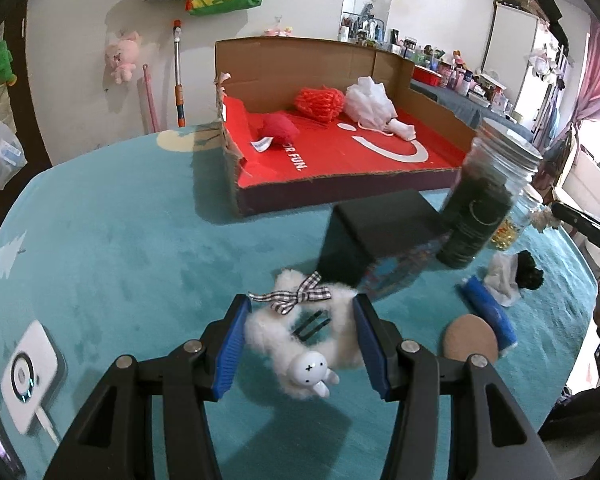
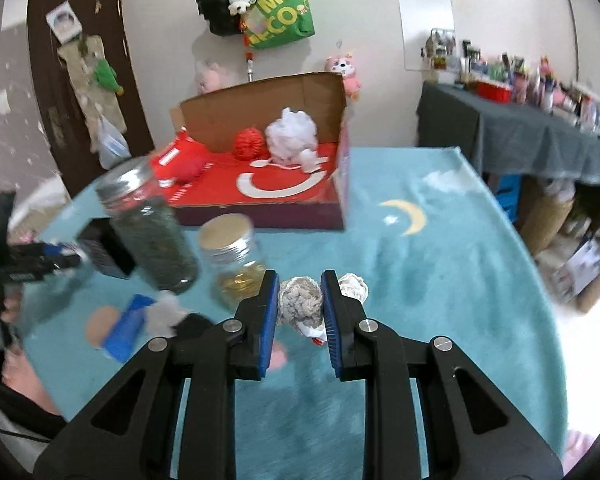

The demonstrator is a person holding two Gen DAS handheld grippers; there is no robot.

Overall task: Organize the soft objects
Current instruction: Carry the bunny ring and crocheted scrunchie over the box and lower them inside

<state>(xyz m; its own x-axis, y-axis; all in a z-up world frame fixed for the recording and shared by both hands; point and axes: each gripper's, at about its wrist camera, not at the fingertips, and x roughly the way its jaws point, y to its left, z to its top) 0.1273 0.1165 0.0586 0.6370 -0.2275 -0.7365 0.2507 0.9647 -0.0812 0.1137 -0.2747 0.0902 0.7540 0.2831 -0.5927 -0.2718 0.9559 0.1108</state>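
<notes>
My left gripper is shut on a fluffy white hair clip with a checked bow and a small white bunny head, held just above the teal blanket. My right gripper is shut on a grey-white knotted rope toy; a second knot sticks out to the right of the fingers. The red-lined cardboard box stands beyond, also in the right wrist view. It holds a red plush, a red mesh ball and a white mesh puff.
A black box, a dark-filled glass jar and a jar of yellow bits stand between the grippers and the box. A blue roll, tan sponge, white tissue and black scrunchie lie right. A white device lies left.
</notes>
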